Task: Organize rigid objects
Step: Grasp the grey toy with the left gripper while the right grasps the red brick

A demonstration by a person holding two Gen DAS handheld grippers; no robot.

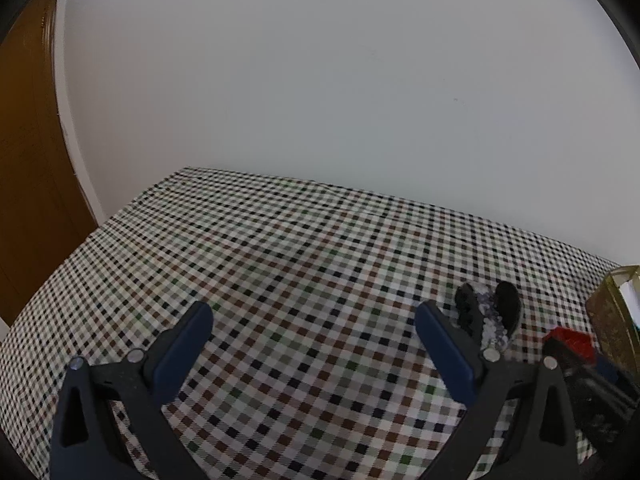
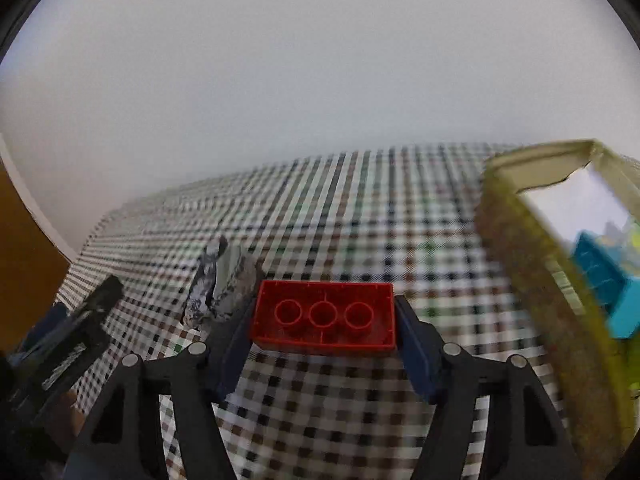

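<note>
The right gripper (image 2: pixel 324 330) is clamped on the red building brick (image 2: pixel 323 322) above the checked tablecloth (image 2: pixel 360 208), so carry it level over the yellow tin box (image 2: pixel 520 248) before releasing, while the left gripper (image 1: pixel 314 338) hangs apart, empty

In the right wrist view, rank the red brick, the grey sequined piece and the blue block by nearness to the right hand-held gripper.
1. Red brick, between the right hand-held gripper's pads.
2. Grey sequined piece, just beyond, to the left.
3. Blue block, far right, inside the gold box.
</note>
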